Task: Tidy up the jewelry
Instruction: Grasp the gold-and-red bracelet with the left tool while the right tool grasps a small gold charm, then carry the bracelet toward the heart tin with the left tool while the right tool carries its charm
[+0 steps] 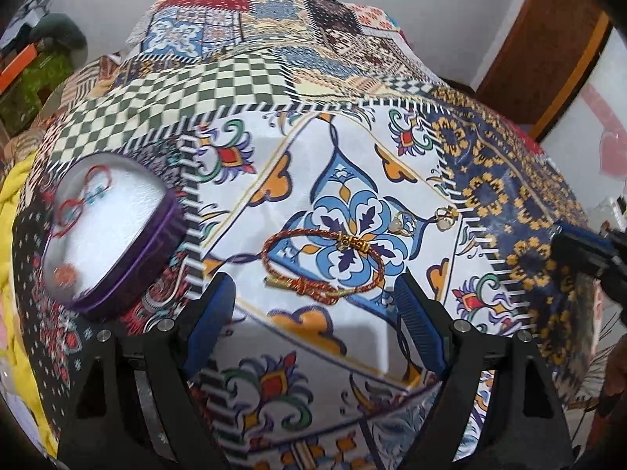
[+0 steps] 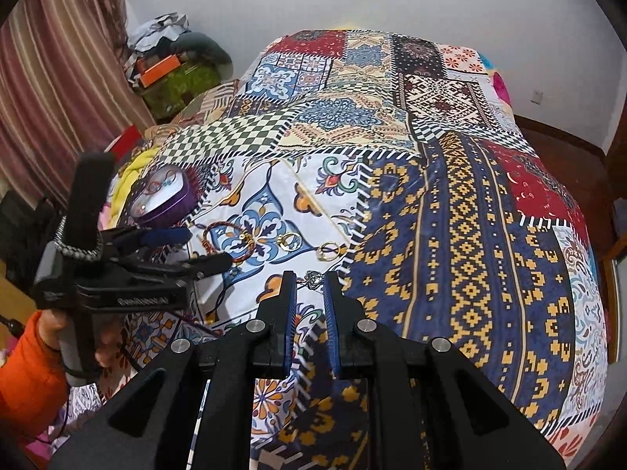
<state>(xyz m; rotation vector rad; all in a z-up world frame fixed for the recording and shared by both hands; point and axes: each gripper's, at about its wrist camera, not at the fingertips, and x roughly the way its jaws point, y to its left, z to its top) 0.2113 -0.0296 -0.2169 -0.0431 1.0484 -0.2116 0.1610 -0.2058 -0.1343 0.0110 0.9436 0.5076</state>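
A red-and-gold braided bracelet lies on the patchwork blanket, just ahead of my left gripper. Its blue pads stand wide open around nothing. Two gold earrings lie beyond the bracelet to the right. A round purple tin with a pale glossy top sits at left. My right gripper hovers with only a narrow gap between its pads. A small silver pendant on a thin chain shows at its tips; I cannot tell whether they touch it. The bracelet and gold earrings lie past it.
A person's hand in an orange sleeve holds the left gripper at the left of the right wrist view. Yellow bedding bunches beside the tin. Striped curtains and a pile of boxes stand beyond the bed.
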